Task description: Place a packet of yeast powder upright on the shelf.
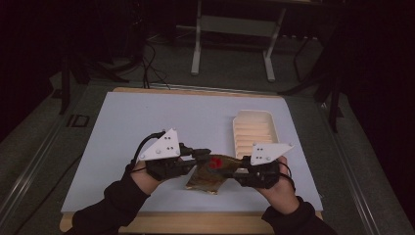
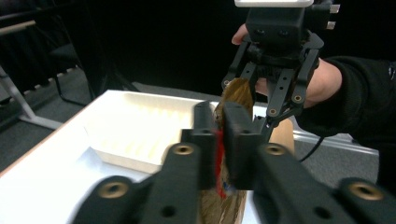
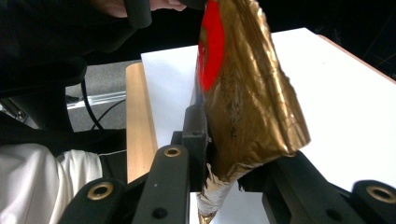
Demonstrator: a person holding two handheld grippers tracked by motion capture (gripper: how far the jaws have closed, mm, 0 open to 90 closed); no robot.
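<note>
Pouch pinched between both grippers' fingers.

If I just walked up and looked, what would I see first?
First you'd spot the shiny gold packet with a red mark, held up near the front edge of the table between the left gripper and the right gripper, each clamped on one end of it. Next comes the cream ribbed tray lying just behind the right gripper, on the pale table in a dark room.

Left gripper and right gripper pinch a crinkled gold foil pouch above the white counter, beside a ribbed cream plastic tray.
</note>
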